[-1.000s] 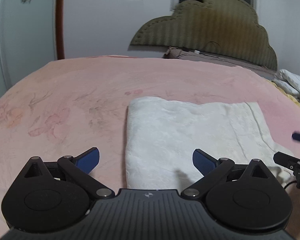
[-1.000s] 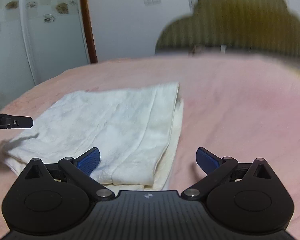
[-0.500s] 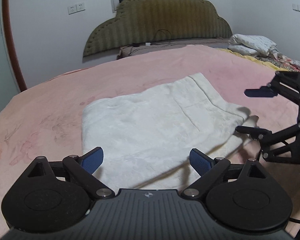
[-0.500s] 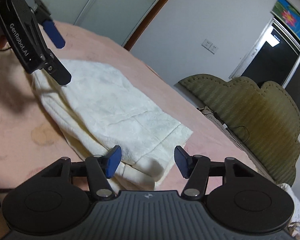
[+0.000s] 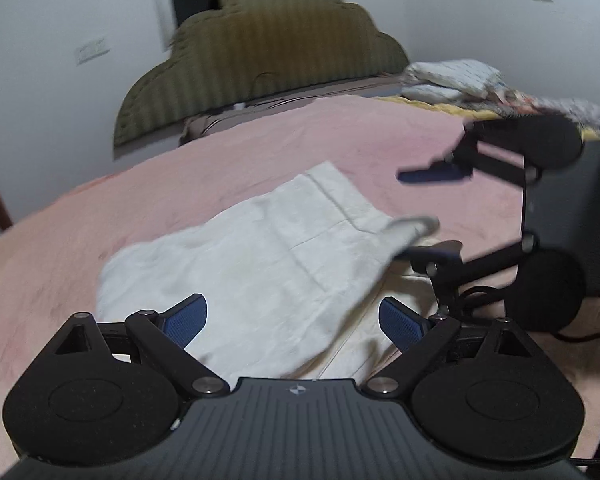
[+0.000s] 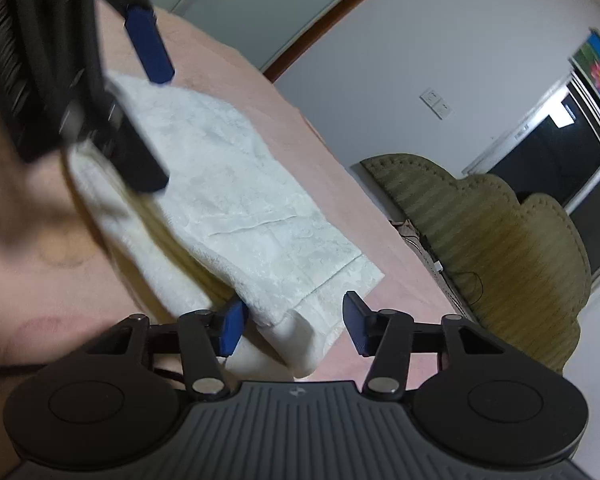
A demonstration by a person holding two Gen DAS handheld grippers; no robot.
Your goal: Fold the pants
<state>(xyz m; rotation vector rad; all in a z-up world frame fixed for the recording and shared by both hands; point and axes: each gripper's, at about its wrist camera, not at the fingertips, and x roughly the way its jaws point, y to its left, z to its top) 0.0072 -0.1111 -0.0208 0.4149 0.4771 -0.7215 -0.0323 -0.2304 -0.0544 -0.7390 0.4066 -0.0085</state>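
The white pants (image 5: 268,256) lie folded in a thick rectangle on the pink bed; they also show in the right wrist view (image 6: 236,200). My left gripper (image 5: 292,320) is open, its blue pads straddling the near edge of the pants. My right gripper (image 6: 296,326) is open, its jaws around the near corner of the fold. In the left wrist view the right gripper (image 5: 428,216) has its lower finger under the lifted corner of the pants. In the right wrist view the left gripper (image 6: 140,120) sits over the far end.
The pink bedspread (image 5: 380,140) covers the bed. An olive scalloped headboard (image 5: 260,52) stands behind it, with bundled bedding (image 5: 452,76) at the back right. A dark window (image 6: 548,160) and wall sockets (image 6: 436,103) are on the white wall.
Both grippers have moved in closer to the pants. The right gripper's lower finger has slid under the corner, which is now lifted.
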